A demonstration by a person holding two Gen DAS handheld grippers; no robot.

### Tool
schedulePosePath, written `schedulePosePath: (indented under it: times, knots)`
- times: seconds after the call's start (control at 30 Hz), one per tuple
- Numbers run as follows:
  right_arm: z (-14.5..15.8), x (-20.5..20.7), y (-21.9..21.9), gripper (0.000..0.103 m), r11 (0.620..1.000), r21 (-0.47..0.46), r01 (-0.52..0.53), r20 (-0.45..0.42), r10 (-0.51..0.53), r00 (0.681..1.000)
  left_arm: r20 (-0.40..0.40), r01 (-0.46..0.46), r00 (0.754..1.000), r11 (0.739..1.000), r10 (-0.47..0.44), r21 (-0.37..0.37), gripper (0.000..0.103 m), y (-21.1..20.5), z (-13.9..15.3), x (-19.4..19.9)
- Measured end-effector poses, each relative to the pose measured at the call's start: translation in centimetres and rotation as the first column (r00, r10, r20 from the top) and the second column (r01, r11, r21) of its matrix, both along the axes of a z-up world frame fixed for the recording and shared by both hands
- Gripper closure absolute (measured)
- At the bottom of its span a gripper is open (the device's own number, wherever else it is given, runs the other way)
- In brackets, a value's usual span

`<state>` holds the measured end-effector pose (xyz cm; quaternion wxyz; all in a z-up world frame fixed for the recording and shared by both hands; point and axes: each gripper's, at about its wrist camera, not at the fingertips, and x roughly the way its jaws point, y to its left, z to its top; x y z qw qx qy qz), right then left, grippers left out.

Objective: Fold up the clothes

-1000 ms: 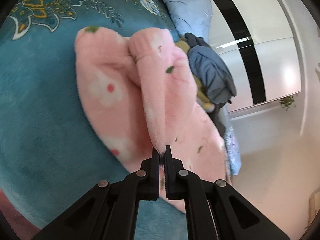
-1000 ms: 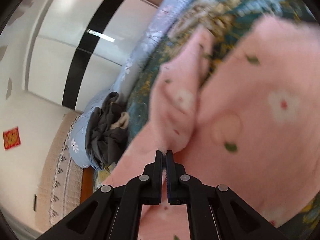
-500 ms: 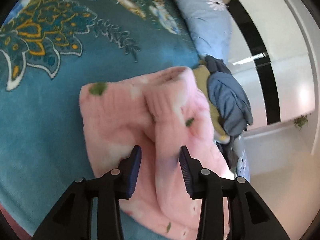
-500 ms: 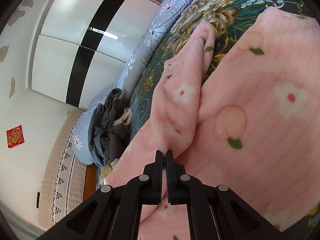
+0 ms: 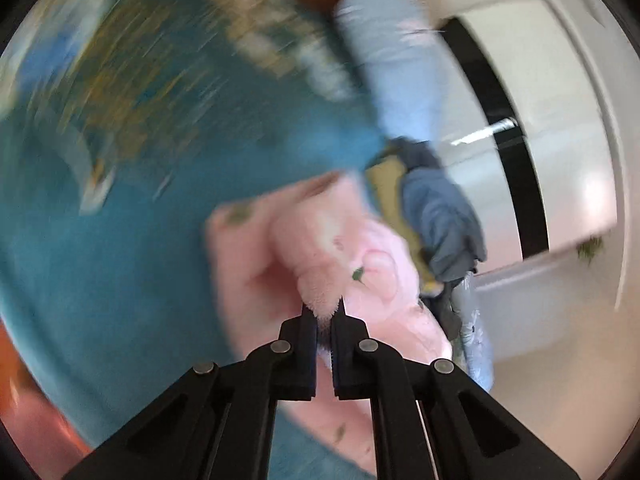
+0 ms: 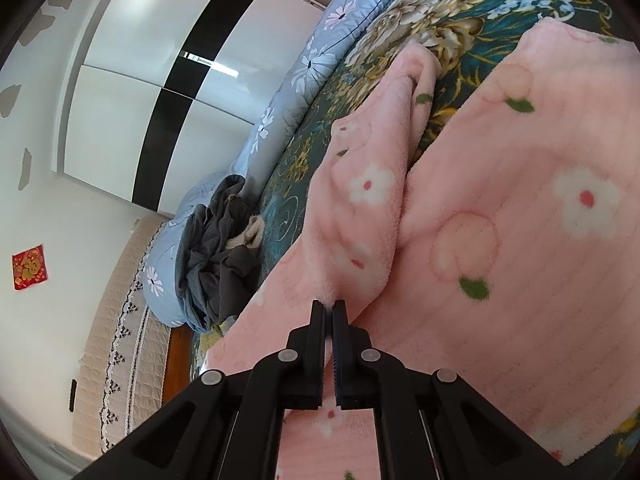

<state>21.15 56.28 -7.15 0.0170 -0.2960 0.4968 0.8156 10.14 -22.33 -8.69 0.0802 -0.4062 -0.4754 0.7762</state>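
A pink fleece garment (image 6: 500, 208) with white flowers and peaches lies on the teal floral bedspread (image 6: 420, 40). My right gripper (image 6: 329, 308) is shut on a fold of one of its narrow parts, which runs up toward the far side of the bed. In the left wrist view the picture is blurred by motion. My left gripper (image 5: 324, 312) is shut on another fold of the pink garment (image 5: 260, 264), which is bunched up over the teal bedspread (image 5: 140, 200).
A pile of dark grey clothes (image 6: 216, 248) lies by a light blue flowered pillow (image 6: 160, 276); the pile also shows in the left wrist view (image 5: 440, 216). A black and white wardrobe (image 6: 180, 92) stands beyond the bed. A beige headboard (image 6: 112, 320) is at the left.
My left gripper opened half a second ago and has shut again on a fold of the pink garment while moving fast. My right gripper has kept its hold.
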Motion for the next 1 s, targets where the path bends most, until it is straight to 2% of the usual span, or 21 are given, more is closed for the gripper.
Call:
schedulePosePath:
  times: [0.07, 0.17, 0.3, 0.5, 0.67, 0.8, 0.83, 0.9, 0.93, 0.97, 1.0]
  knots:
    - [0.0, -0.1, -0.1, 0.099, 1.000, 0.005, -0.002, 0.004, 0.002, 1.000, 0.033, -0.030, 0.999, 0.999, 0.028, 0.038, 0.098, -0.6, -1.9, 0.9]
    - [0.1, 0.0, -0.1, 0.099, 1.000, 0.015, -0.003, 0.001, 0.003, 1.000, 0.034, -0.032, 0.999, 0.999, 0.031, 0.033, 0.098, -0.6, -2.4, 1.5]
    - [0.1, -0.1, 0.0, 0.099, 1.000, 0.016, -0.003, 0.004, 0.003, 1.000, -0.009, 0.001, 1.000, 0.999, -0.001, -0.049, 0.098, -0.1, -0.8, 0.6]
    - [0.1, -0.2, -0.1, 0.099, 1.000, 0.018, -0.012, 0.003, 0.012, 1.000, -0.064, -0.001, 0.998, 0.996, -0.005, -0.090, 0.098, 1.0, 1.9, -1.9]
    - [0.1, -0.3, -0.3, 0.099, 0.999, 0.021, -0.026, 0.001, 0.026, 1.000, 0.019, -0.035, 0.999, 0.996, 0.037, -0.082, 0.098, 0.1, -1.7, -0.5]
    - [0.3, -0.5, -0.6, 0.099, 0.998, 0.046, -0.037, 0.008, 0.037, 0.999, -0.002, -0.026, 1.000, 0.998, 0.026, -0.063, 0.096, 0.0, -1.6, 0.0]
    - [0.3, -0.5, -0.7, 0.099, 0.998, 0.052, -0.039, 0.010, 0.039, 0.999, -0.019, -0.025, 1.000, 0.998, 0.024, -0.063, 0.092, -0.1, -1.2, 0.2]
    - [0.4, -0.6, -0.8, 0.099, 0.997, 0.060, -0.041, 0.010, 0.041, 0.999, -0.039, -0.020, 0.999, 0.995, 0.016, -0.102, 0.073, -0.2, -0.4, 0.4]
    - [0.4, -0.5, -0.8, 0.099, 0.997, 0.062, -0.042, 0.010, 0.041, 0.999, -0.039, -0.026, 0.999, 0.991, 0.021, -0.135, 0.057, -0.3, -0.2, 0.4]
    - [0.4, -0.5, -0.8, 0.099, 0.997, 0.062, -0.042, 0.010, 0.041, 0.999, -0.039, -0.031, 0.999, 0.985, 0.025, -0.168, 0.052, -0.3, 0.1, 0.4]
    - [0.4, -0.5, -0.8, 0.099, 0.997, 0.063, -0.042, 0.011, 0.042, 0.999, -0.025, -0.023, 1.000, 0.985, 0.019, -0.171, 0.052, -0.3, -0.2, 0.2]
